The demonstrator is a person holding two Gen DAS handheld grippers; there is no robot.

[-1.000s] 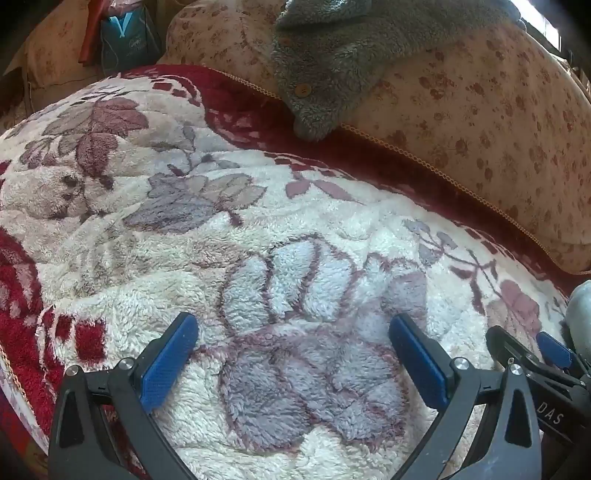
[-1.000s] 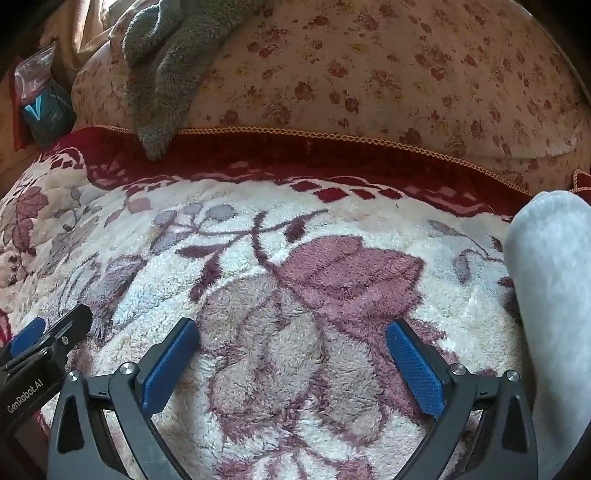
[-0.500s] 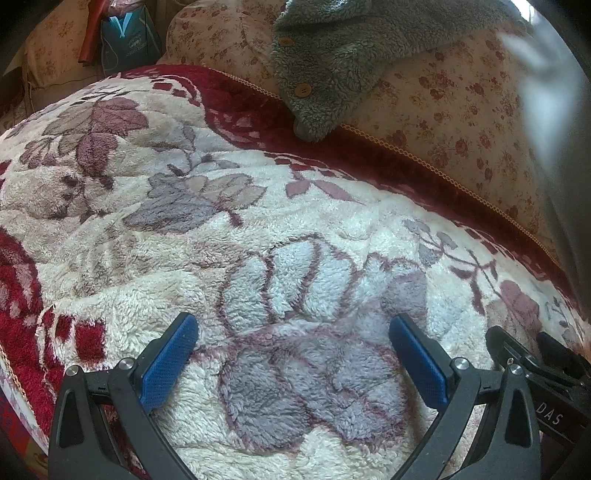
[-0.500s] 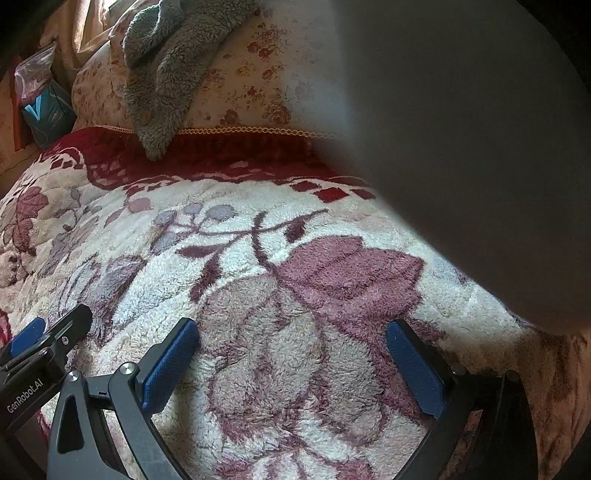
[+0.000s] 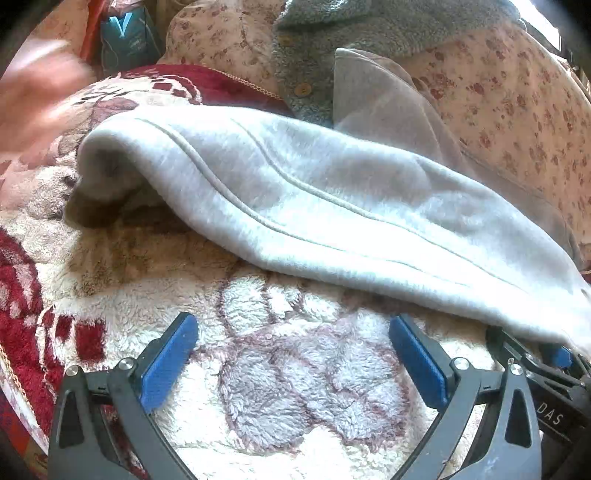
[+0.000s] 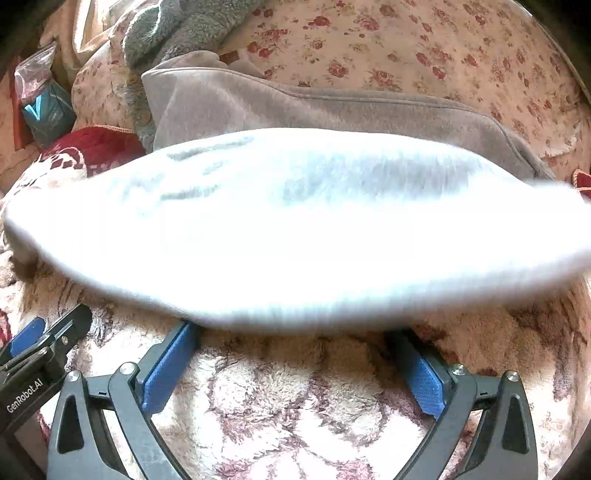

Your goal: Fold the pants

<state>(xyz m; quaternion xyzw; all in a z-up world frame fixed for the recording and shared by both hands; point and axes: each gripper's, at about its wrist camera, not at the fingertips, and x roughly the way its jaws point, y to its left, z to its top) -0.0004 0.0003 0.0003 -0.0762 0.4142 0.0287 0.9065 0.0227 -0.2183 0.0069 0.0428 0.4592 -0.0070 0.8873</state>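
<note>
Light grey fleece pants [image 5: 314,199] now lie across the floral blanket, one leg stretching from upper left to lower right, with a darker fold [image 5: 384,103] behind. In the right wrist view the pants [image 6: 295,229] are motion-blurred and bright, hanging just past the fingertips. My left gripper [image 5: 291,350] stands open over the blanket, short of the pants' near edge. My right gripper [image 6: 295,354] is open too, its blue pads [image 6: 166,365] just under the blurred hem. A blurred hand [image 5: 33,96] shows at the upper left.
The fleece blanket [image 5: 280,387] with leaf patterns covers the bed. A floral pillow [image 6: 406,48] lies behind, with a grey-green fuzzy garment [image 5: 369,26] draped on it. A teal bag [image 5: 125,37] sits at the far left. The other gripper's tip [image 6: 40,343] shows at lower left.
The pants have been thrown onto the blanket, which was bare a second ago; half a second ago they swept past as a blur. Neither gripper has moved.
</note>
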